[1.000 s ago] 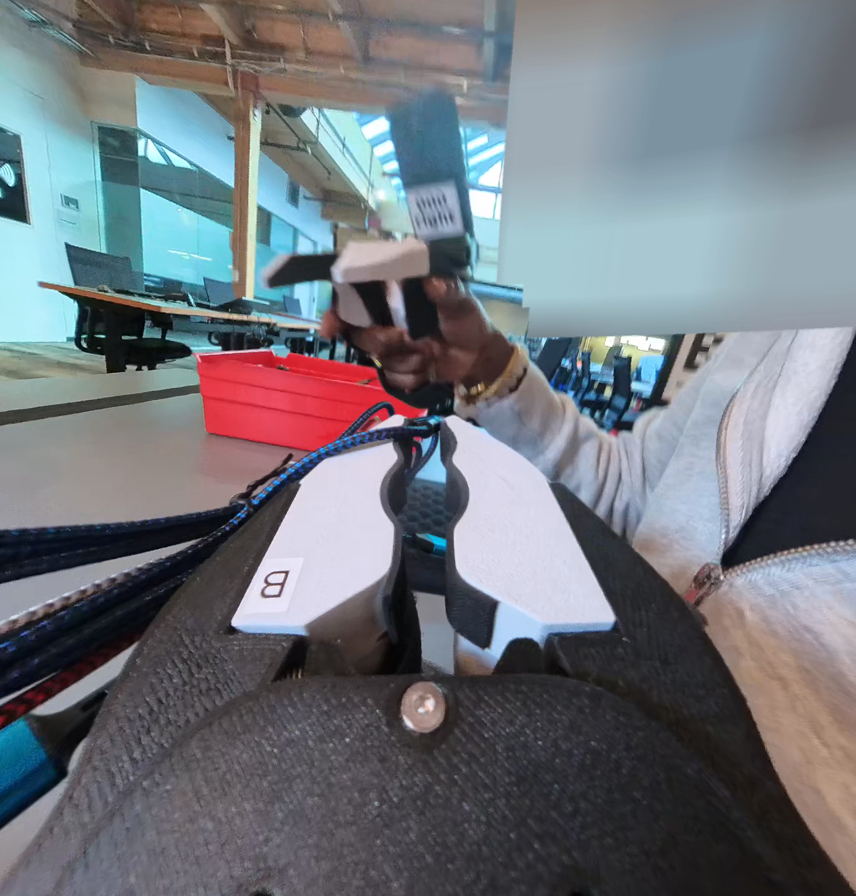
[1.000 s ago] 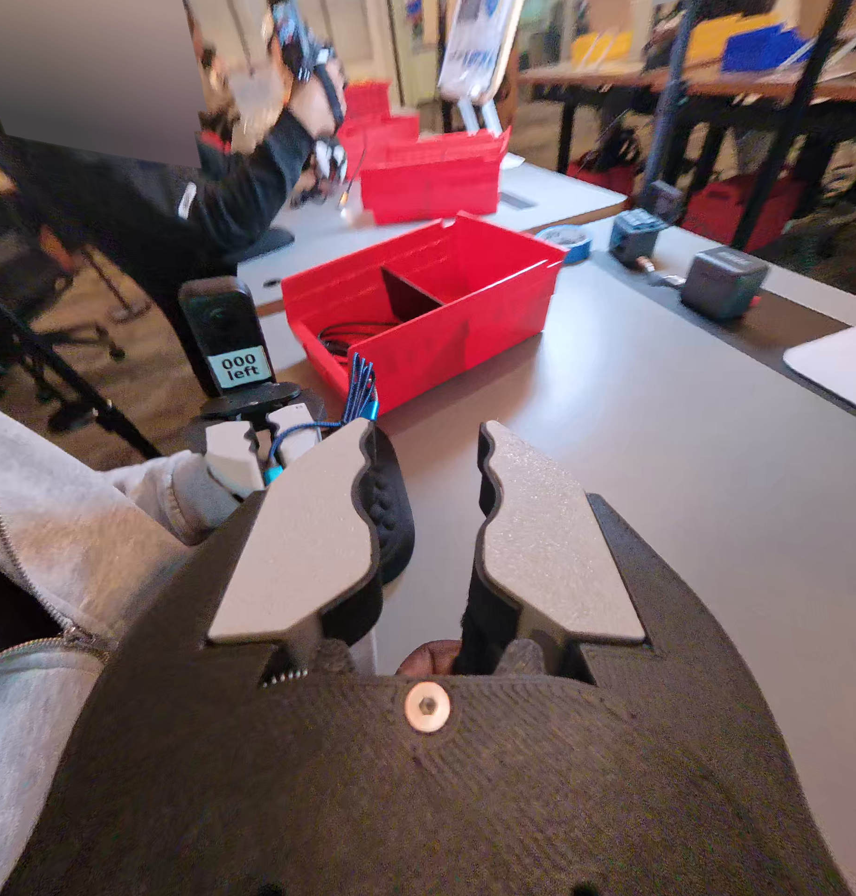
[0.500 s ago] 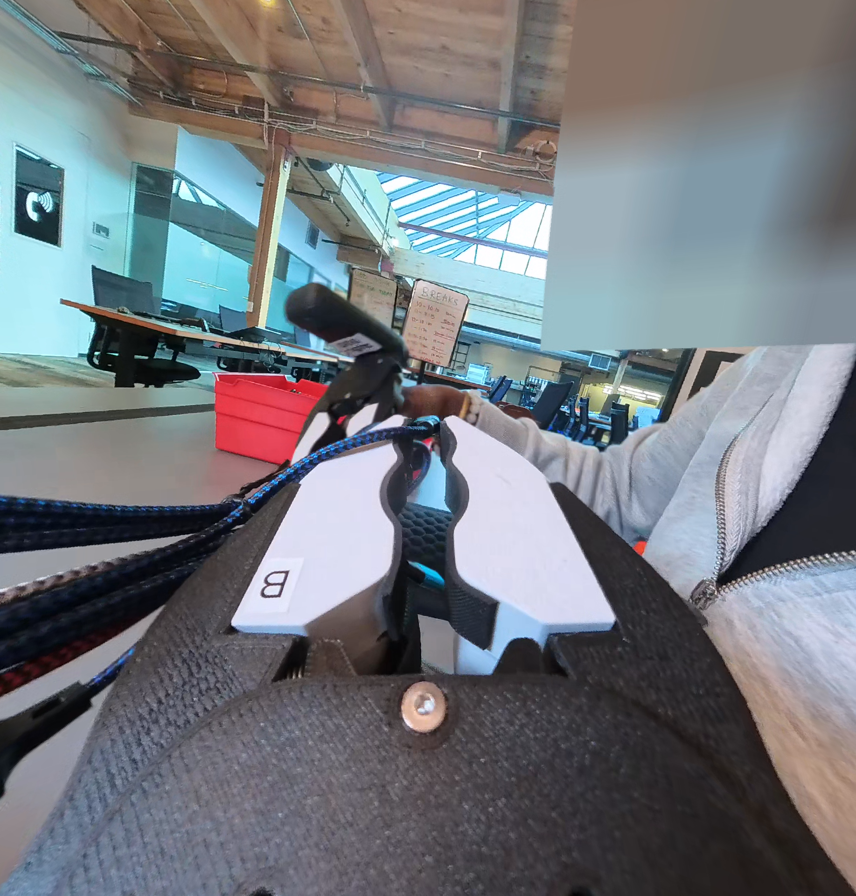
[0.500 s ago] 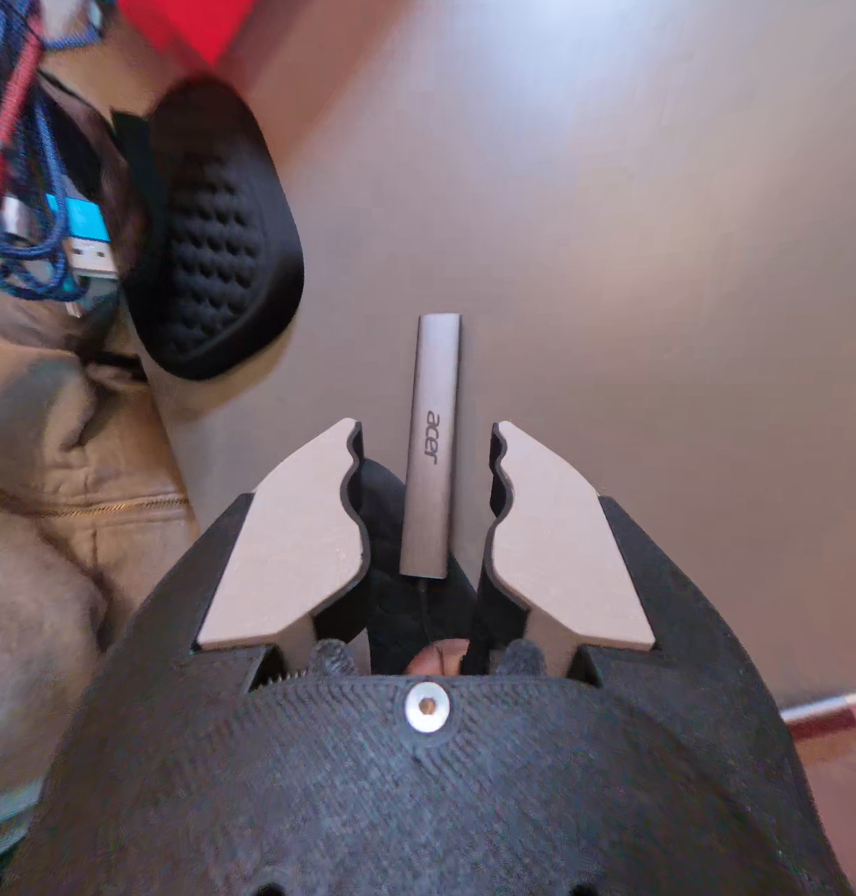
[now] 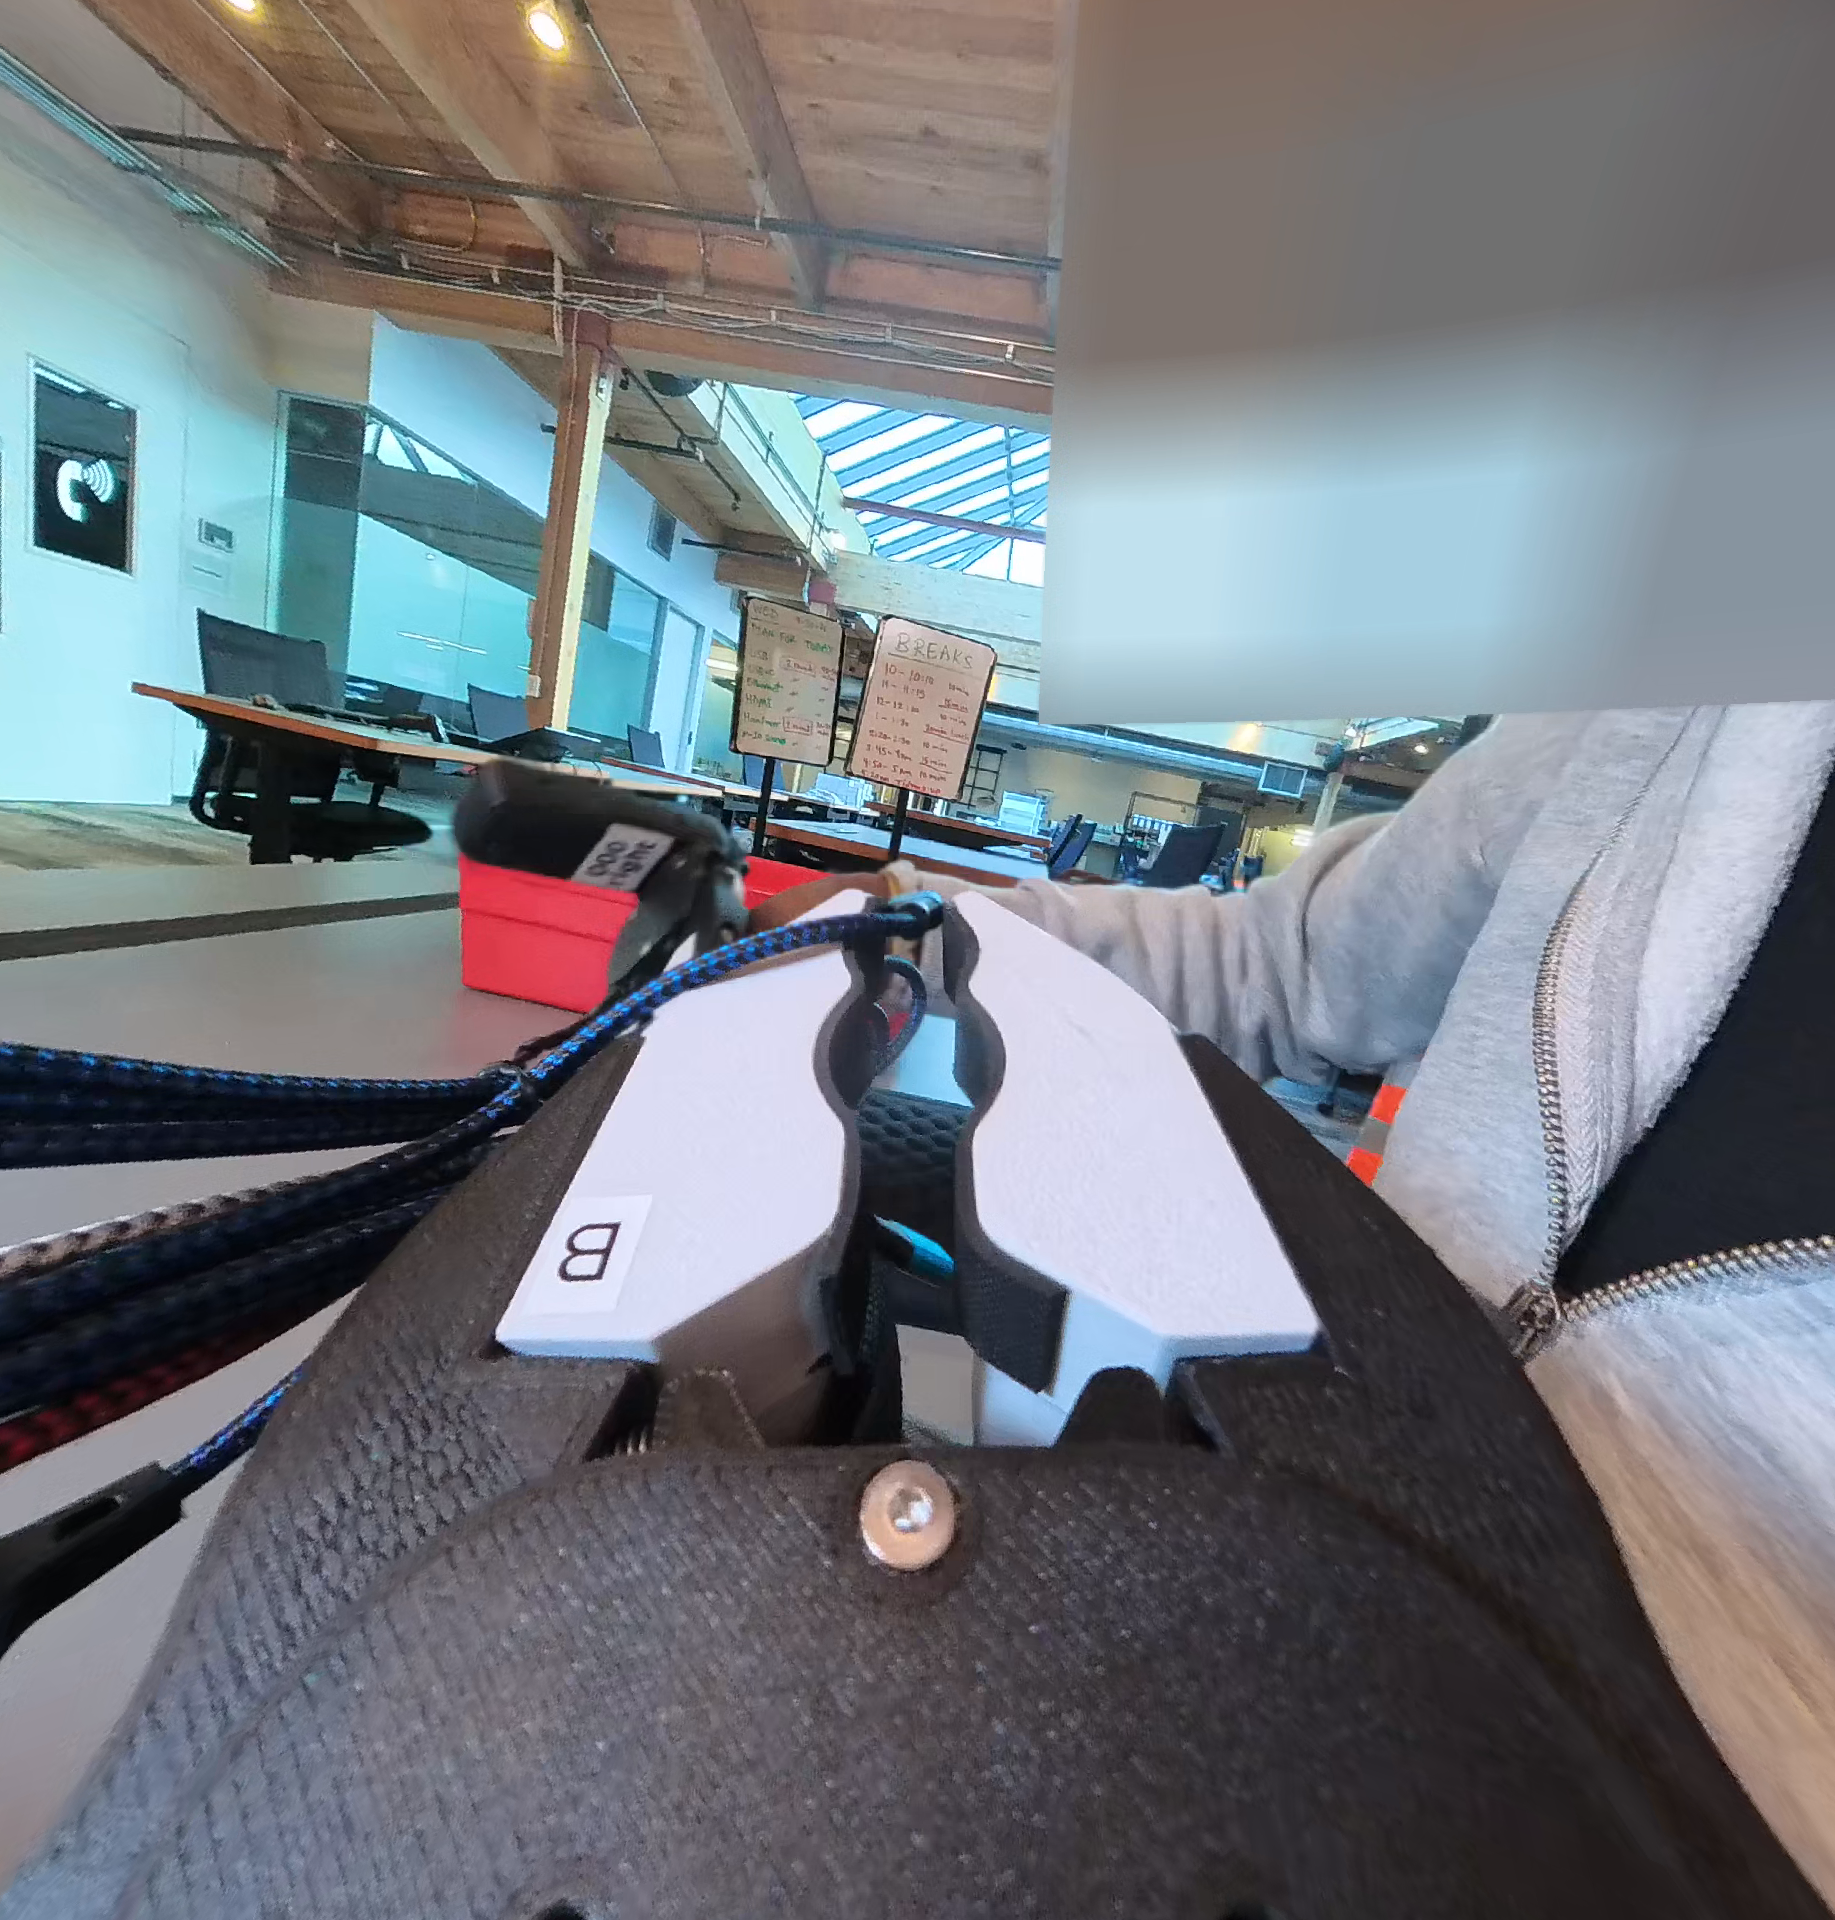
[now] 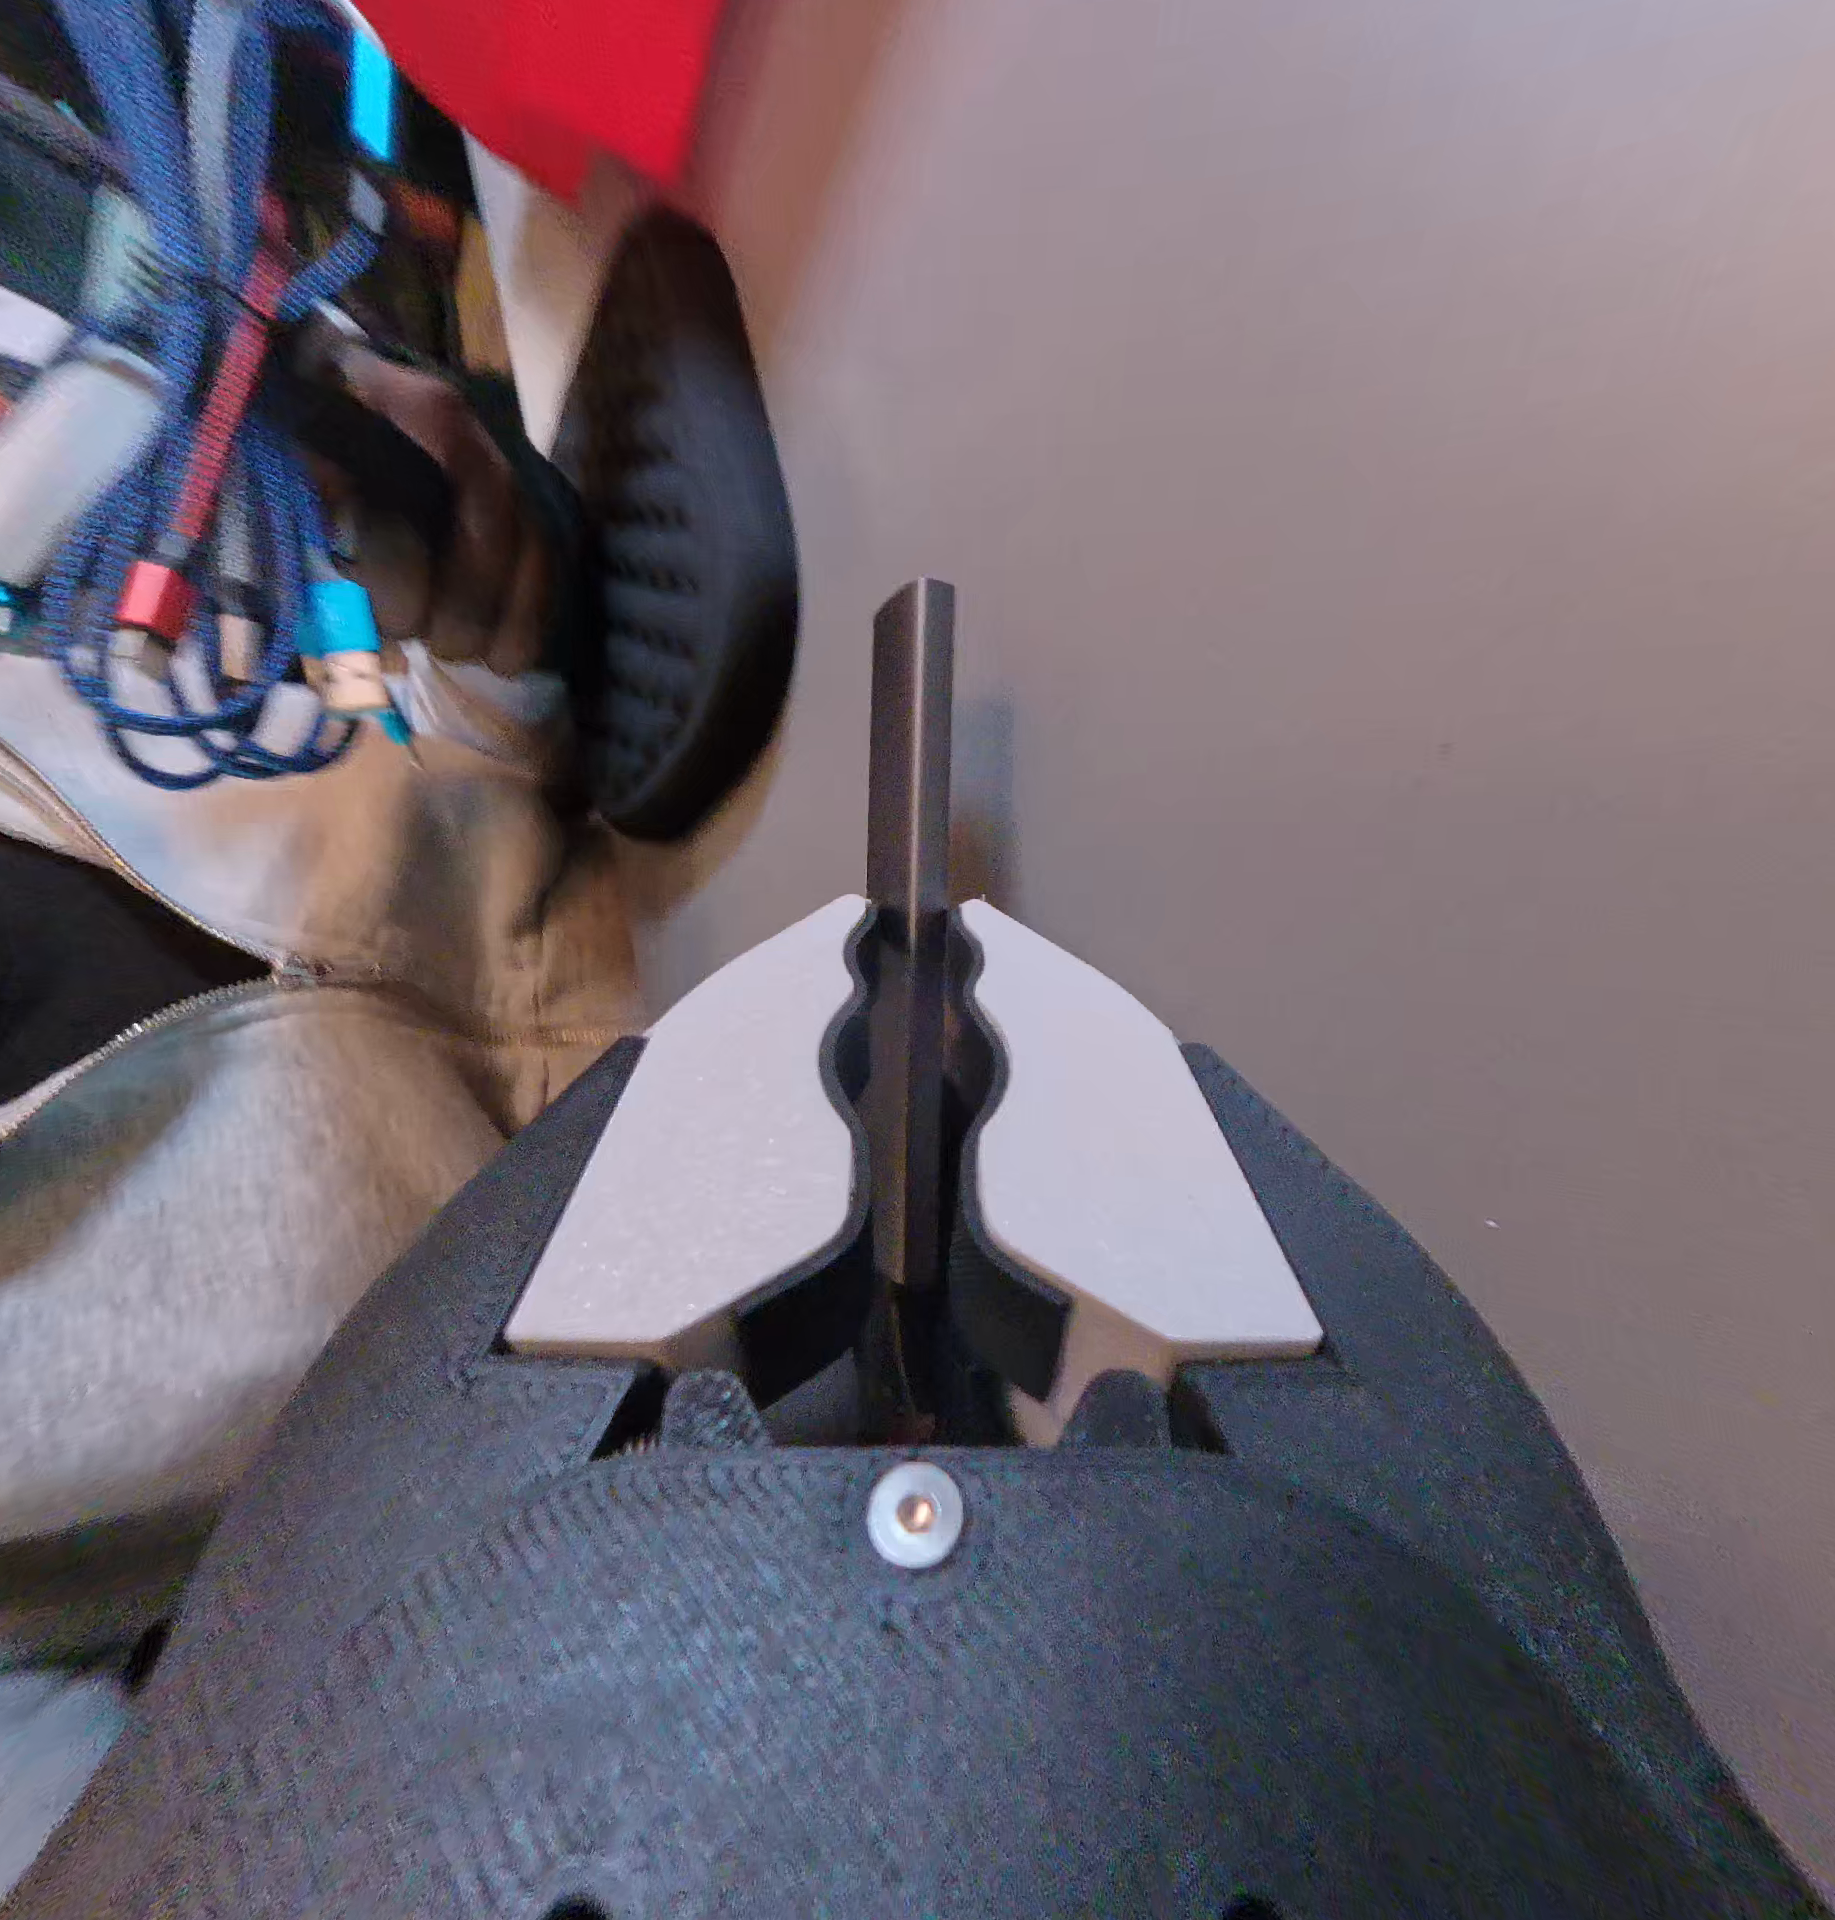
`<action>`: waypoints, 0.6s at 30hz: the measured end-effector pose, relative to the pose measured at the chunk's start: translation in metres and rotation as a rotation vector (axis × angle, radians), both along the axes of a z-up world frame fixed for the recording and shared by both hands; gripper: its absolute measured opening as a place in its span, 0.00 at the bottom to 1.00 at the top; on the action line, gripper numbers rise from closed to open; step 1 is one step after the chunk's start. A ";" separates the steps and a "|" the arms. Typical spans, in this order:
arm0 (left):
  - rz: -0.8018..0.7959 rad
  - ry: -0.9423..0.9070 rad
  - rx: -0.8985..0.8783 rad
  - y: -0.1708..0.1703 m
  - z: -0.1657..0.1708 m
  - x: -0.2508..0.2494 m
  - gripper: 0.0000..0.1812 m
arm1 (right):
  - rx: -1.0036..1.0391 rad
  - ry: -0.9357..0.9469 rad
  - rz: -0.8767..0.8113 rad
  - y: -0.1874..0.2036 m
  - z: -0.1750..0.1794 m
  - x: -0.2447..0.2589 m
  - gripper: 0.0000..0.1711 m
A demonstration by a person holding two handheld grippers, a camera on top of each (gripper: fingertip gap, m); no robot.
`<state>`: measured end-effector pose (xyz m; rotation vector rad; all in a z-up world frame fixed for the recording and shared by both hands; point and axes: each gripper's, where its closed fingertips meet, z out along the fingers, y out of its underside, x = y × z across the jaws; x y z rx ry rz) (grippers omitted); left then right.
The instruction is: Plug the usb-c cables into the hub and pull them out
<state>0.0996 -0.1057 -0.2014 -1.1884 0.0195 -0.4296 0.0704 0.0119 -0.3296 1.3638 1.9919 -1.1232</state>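
Observation:
My right gripper (image 6: pixel 915 914) is shut on the slim grey metal hub (image 6: pixel 911 748), which stands on edge between the jaws and points away over the grey table (image 6: pixel 1412 623). My left gripper (image 5: pixel 908 920) is shut on a bundle of braided blue and red usb-c cables (image 5: pixel 269 1101) that trail off to the left. In the right wrist view the same cables (image 6: pixel 217 499) hang at the upper left with blue and red plugs loose, beside the left gripper's black dimpled body (image 6: pixel 684 582). The right gripper's camera handle (image 5: pixel 580 831) shows beyond my left fingertips.
A red bin (image 5: pixel 539 945) stands on the table behind the grippers; its corner shows in the right wrist view (image 6: pixel 580 83). The person's grey zip jacket (image 5: pixel 1619 1039) fills the right of the left view and the left of the right view (image 6: pixel 217 1143).
My right gripper swung down from facing the red bin to the table, straddled the hub, then shut on it and turned it on edge. The left gripper kept its hold on the cables.

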 end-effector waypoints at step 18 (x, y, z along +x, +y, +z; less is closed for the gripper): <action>0.045 0.068 -0.034 0.006 -0.004 0.004 0.06 | 0.807 0.348 -0.057 0.028 0.003 0.078 0.06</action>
